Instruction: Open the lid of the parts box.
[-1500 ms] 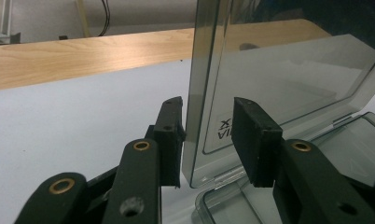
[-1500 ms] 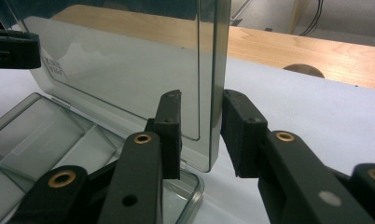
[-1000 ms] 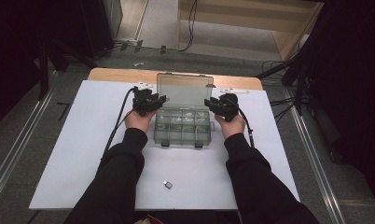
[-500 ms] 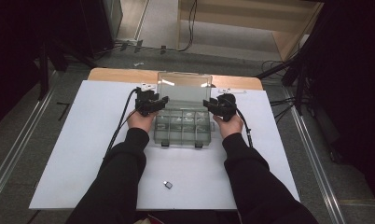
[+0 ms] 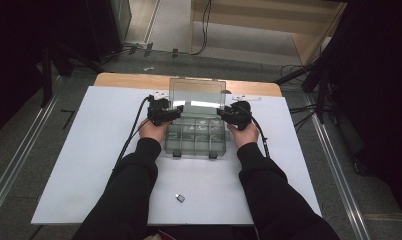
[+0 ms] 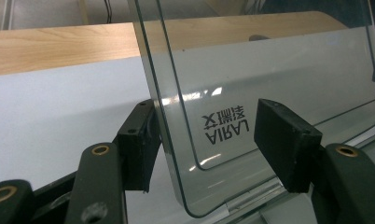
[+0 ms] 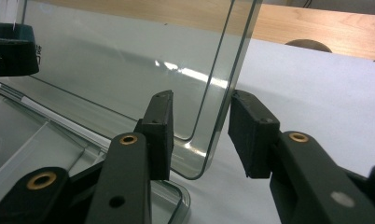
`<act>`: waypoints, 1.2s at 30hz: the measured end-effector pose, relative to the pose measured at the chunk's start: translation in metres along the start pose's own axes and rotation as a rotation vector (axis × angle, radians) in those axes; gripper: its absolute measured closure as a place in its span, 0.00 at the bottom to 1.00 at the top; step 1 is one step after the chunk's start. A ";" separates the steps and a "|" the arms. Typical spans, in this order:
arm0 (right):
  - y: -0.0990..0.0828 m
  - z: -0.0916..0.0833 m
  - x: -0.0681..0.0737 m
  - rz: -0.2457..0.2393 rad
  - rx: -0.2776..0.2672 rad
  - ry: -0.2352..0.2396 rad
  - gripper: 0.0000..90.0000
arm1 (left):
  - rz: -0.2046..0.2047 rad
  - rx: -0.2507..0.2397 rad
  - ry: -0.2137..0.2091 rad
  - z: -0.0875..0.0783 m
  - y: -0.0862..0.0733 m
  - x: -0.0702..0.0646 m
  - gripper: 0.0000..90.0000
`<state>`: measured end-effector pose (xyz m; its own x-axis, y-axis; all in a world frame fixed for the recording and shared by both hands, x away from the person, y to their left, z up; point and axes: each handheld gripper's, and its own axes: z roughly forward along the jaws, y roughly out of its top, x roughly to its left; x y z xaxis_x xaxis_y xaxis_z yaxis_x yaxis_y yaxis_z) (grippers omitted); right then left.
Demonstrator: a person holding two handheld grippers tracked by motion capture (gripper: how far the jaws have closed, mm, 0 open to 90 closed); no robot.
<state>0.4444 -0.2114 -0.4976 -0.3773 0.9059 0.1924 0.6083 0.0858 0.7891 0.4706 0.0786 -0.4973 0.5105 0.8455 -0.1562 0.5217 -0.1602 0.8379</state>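
Lid (image 5: 197, 91) upright (long axis crosswise)

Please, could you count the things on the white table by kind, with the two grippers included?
Clear plastic compartment box with its lid raised: 1
Small dark object near the front edge: 1
Black grippers, left gripper and right gripper, one at each lid edge: 2
Total: 4

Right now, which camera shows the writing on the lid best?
The left gripper view: the black writing on the clear lid sits big between its jaws. In the right gripper view the lid's other edge shows, no print. In the high view the lid is too small to read.
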 end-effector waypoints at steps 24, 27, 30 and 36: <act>-0.005 0.010 -0.001 0.040 0.050 0.026 0.54 | -0.059 0.063 -0.029 0.008 -0.003 0.003 0.37; -0.006 0.010 -0.001 0.050 0.052 0.032 0.54 | -0.063 0.070 -0.030 0.008 -0.004 0.003 0.36; -0.006 0.010 -0.002 0.064 0.057 0.033 0.53 | -0.069 0.080 -0.031 0.009 -0.005 0.003 0.34; -0.006 0.010 -0.003 0.068 0.060 0.035 0.52 | -0.108 0.096 -0.050 0.011 -0.007 0.006 0.33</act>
<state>0.4489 -0.2104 -0.5089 -0.3567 0.8957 0.2654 0.6737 0.0498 0.7373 0.4778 0.0795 -0.5096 0.4805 0.8343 -0.2704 0.6368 -0.1199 0.7617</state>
